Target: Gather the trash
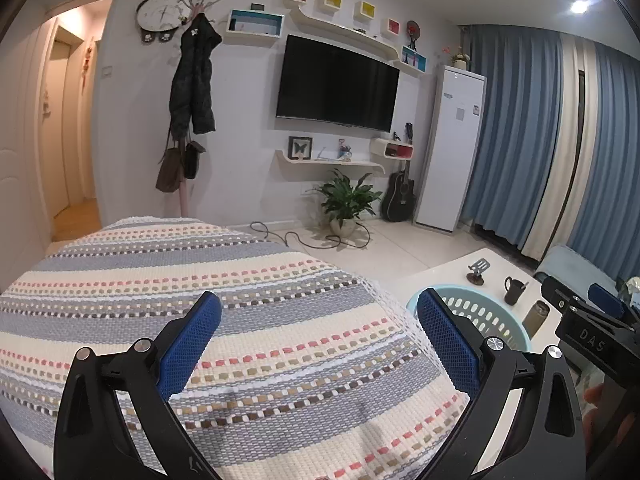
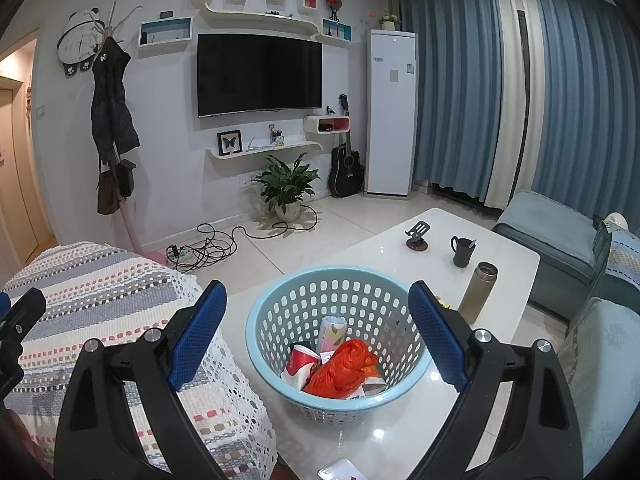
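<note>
- Both the left hand-held gripper (image 1: pixel 320 340) and the right hand-held gripper (image 2: pixel 318 332) are wide open, empty; the basket (image 2: pixel 276 300) already holds trash
- The white wrapper (image 2: pixel 340 472) lies on the tabletop (image 2: pixel 400 240) before the basket; I would lower the right one, pinch flat, then drop it inside

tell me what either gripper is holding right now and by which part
Nothing. The left gripper is open over the striped cover; the right gripper is open above the basket.

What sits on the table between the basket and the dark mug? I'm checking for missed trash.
In the right wrist view, only a metal flask stands between the blue basket and the dark mug; the rest of the white table there is bare.
</note>
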{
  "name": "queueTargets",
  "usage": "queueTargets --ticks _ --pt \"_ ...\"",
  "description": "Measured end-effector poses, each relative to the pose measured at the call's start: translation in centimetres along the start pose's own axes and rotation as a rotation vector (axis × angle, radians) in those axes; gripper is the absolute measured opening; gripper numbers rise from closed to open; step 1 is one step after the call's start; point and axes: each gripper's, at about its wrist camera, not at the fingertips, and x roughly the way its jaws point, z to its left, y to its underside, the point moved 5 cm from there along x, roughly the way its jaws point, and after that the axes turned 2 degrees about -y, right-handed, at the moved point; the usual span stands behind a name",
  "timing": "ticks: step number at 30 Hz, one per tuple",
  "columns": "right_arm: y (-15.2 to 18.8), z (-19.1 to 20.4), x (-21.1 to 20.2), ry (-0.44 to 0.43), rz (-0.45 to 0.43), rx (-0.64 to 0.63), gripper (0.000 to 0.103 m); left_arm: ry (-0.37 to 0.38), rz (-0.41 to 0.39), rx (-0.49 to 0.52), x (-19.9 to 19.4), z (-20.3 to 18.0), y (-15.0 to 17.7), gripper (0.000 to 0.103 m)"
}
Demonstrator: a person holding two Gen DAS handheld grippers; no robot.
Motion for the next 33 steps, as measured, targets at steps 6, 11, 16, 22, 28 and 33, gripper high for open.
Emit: queueTargets --ticks 6,11,16,22,28,33 --pt "0.03 0.07 0.03 0.000 0.002 0.000 0.088 0.001 0.003 -0.006 -0.09 0.03 -0.01 0.095" --pt "0.12 0.15 0.08 -0.001 0.006 0.001 0.088 0.001 0.003 -0.006 -0.11 0.08 -0.06 0.095" --pt "0.16 0.18 0.11 -0.001 0.007 -0.001 0.088 0.000 -0.001 -0.007 -0.17 0.06 -0.11 0.095" --pt "0.24 0.06 0.18 -0.008 0.012 0.002 0.088 -0.001 0.000 -0.011 -0.28 -0.12 -0.20 0.095" --pt "0.45 0.06 0.23 -0.010 0.015 0.003 0.088 0.008 0.009 -0.015 -0.34 -0.37 -0.21 0.095" --pt "0.53 0.07 0.31 -0.013 0.017 0.002 0.088 0.007 0.007 -0.017 -0.41 -0.45 -0.21 0.095"
